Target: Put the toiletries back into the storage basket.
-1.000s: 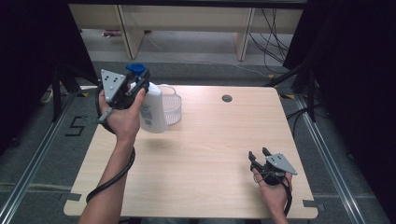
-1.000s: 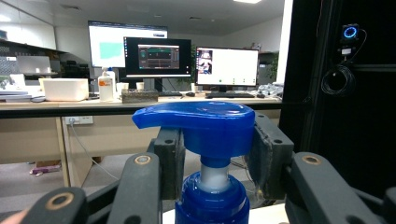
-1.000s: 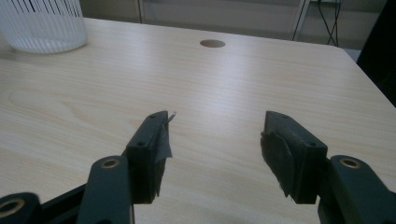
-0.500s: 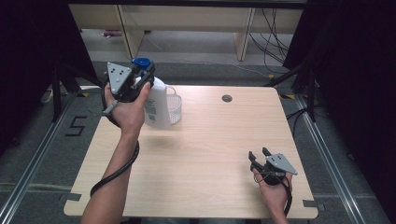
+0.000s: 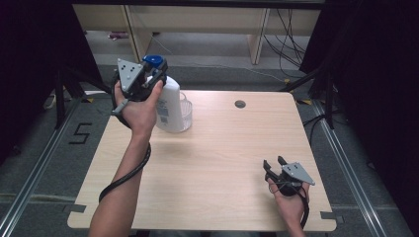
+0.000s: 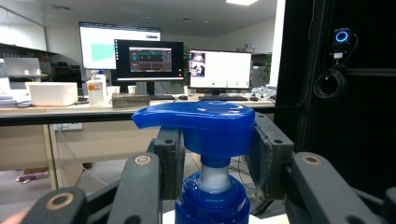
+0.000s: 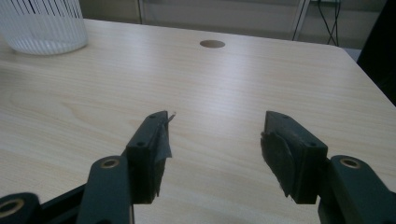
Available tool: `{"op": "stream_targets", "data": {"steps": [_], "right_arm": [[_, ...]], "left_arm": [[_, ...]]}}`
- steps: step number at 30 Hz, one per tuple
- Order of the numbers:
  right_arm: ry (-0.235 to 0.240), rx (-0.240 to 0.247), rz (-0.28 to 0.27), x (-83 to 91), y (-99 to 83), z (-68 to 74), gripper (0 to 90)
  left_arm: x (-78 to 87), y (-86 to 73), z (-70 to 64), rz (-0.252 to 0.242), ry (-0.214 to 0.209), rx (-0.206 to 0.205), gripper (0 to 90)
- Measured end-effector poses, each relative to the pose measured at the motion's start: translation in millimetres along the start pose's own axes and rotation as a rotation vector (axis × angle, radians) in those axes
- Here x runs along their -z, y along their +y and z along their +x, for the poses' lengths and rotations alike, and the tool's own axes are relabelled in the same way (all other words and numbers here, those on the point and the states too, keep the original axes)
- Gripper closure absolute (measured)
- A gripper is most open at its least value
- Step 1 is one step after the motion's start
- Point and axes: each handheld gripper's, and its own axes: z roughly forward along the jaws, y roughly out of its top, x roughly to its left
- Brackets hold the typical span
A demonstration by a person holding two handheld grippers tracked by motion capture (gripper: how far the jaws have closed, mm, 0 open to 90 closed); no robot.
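Left gripper point(image 5: 154, 75) pinches the bottle point(image 5: 169, 106) neck at 11 o'clock, lifted; placing remains; right gripper point(image 5: 274, 166) spread, idle

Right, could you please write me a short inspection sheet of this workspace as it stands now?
Surface: light wood table with a round grommet hole near the far edge.
Job's things: white pump bottle with a blue pump head, held up by its neck; ribbed clear cup right beside it on the table.
Clutter: nothing seen on the table.
Grippers: left gripper shut around the bottle's neck under the pump head; right gripper open, holding nothing, low over the table's near right part.
Cables: black cable trailing along the left forearm; loose wires on the floor beyond the table.
Surroundings: desk with monitors in the left gripper view; dark curtains at the sides.
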Motion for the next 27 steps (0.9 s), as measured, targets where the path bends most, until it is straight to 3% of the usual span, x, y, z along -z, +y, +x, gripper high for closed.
{"op": "stream_targets", "data": {"steps": [5,7,8,11,12,14,16,21,23,24,25,27], "right_arm": [[-0.005,0.006,0.007,0.8,0.2,-0.1,42.2],[-0.002,-0.020,0.020,1.7,0.2,1.8,42.2],[-0.003,0.005,0.012,1.0,0.4,0.1,42.2],[0.010,-0.014,0.017,0.4,0.2,2.0,42.2],[-0.001,0.002,-0.004,-0.3,-0.1,0.9,42.2],[-0.001,-0.024,0.004,0.2,-0.3,2.7,42.2],[-0.001,0.003,0.007,0.4,0.2,0.6,42.2],[-0.001,-0.020,0.004,0.3,-0.3,2.2,42.2],[-0.003,-0.006,0.011,1.2,0.2,0.8,42.1],[-0.001,-0.037,0.021,1.7,-0.1,3.0,42.1],[-0.001,-0.009,0.013,1.3,0.6,0.7,42.2],[-0.004,-0.001,0.010,1.2,0.2,0.4,42.1]], "left_arm": [[-3.1,2.4,-1.4,-0.005,0.000,-0.001,59.7],[-3.9,2.7,-2.5,-0.004,0.000,-0.004,59.7],[-5.7,3.2,-2.4,-0.010,-0.012,-0.019,59.7],[-7.8,3.6,-2.9,-0.011,-0.015,-0.010,59.7],[-8.5,3.7,-2.6,-0.014,-0.016,-0.008,59.7],[-10.3,4.6,-3.1,-0.009,-0.018,-0.009,59.7],[-12.4,5.6,-3.8,-0.010,-0.019,-0.011,59.7],[-15.9,8.1,-3.6,-0.012,-0.017,-0.016,59.7],[-17.5,10.0,-4.2,-0.014,-0.018,-0.017,59.6],[-19.0,11.5,-3.9,-0.015,-0.019,-0.016,59.6],[-20.4,12.8,-3.7,-0.019,-0.016,-0.013,59.7],[-21.4,13.9,-3.5,-0.019,-0.017,-0.011,59.7]]}}
